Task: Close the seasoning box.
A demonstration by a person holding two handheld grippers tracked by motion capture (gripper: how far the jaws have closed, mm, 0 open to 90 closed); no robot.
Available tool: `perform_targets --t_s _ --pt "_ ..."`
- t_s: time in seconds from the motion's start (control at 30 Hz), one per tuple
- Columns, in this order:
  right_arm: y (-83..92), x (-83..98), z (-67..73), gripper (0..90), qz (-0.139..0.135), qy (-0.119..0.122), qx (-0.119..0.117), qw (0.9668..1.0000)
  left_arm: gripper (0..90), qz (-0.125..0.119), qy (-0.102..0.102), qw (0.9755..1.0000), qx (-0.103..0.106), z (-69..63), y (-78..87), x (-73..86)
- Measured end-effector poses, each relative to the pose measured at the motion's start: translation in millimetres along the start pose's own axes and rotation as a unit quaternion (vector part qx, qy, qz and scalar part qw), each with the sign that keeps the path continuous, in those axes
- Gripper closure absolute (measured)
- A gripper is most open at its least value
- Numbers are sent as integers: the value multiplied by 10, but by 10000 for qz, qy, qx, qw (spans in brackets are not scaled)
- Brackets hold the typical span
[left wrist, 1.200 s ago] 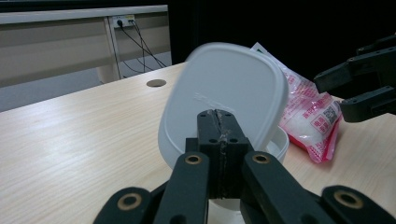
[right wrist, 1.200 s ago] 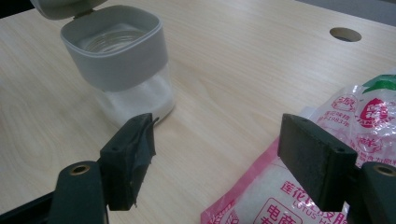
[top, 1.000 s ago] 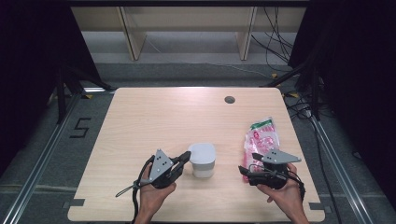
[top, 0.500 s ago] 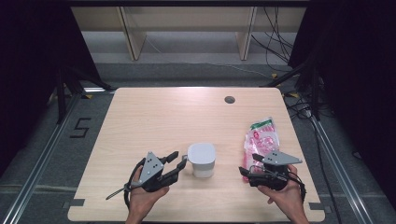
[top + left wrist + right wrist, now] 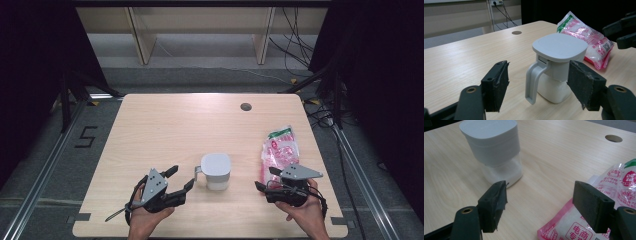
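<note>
White and lidded, the jug [image 5: 216, 171] stands upright near the middle of the table's [image 5: 165, 125] near half, its handle [image 5: 532, 81] pointing left. The left gripper [image 5: 181, 180] sits just left of it; its jaws have just been opening and now stand wide, the handle ahead of them, untouched. The right gripper [image 5: 264, 179] is wide open too, holding nothing, over the near end of the pink bag [image 5: 279, 150]. The far half of the table lies bare up to a small round hole [image 5: 245, 106].
</note>
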State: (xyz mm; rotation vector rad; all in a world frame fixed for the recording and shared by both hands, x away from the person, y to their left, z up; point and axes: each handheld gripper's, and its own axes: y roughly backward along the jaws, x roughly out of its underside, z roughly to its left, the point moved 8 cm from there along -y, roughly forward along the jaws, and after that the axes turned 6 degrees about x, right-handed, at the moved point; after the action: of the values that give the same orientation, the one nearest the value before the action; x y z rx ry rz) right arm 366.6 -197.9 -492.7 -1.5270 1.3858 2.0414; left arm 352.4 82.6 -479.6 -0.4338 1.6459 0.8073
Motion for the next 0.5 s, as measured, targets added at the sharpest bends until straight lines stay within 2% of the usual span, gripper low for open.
perform_targets --t_s 0.03,0.07,0.1,0.13,0.17,0.2,0.27,0.33,0.37,0.5 --pt "8 7 -2 285 26 2 14 10000 312 5 -9 10000 -15 -6 3 7" --pt "10 6 -20 285 1 66 54 10000 311 22 -114 9999 3 -11 10 16" --pt "4 5 -24 285 -51 116 63 9999 307 27 -97 9999 11 -21 14 26" --pt "12 21 2 285 24 -14 21 10000 306 21 -106 9999 23 -29 19 35" --pt "9 20 -16 285 -1 69 28 10000 305 25 -99 9999 15 -32 32 45" --pt "7 18 -24 285 -47 131 49 9999 302 -18 37 10000 -9 -48 43 54" --pt "12 36 -4 285 10 105 -12 9999 297 -68 -71 9999 37 -49 58 52" --pt "11 51 24 285 33 -27 -44 10000 296 -43 -10 10000 -9 -55 88 63" --pt "10 55 27 285 29 -8 -60 10000 295 -114 70 9999 3 -62 82 66" --pt "10 58 9 285 -41 143 -60 9999 289 -27 98 9999 -50 -63 100 121"
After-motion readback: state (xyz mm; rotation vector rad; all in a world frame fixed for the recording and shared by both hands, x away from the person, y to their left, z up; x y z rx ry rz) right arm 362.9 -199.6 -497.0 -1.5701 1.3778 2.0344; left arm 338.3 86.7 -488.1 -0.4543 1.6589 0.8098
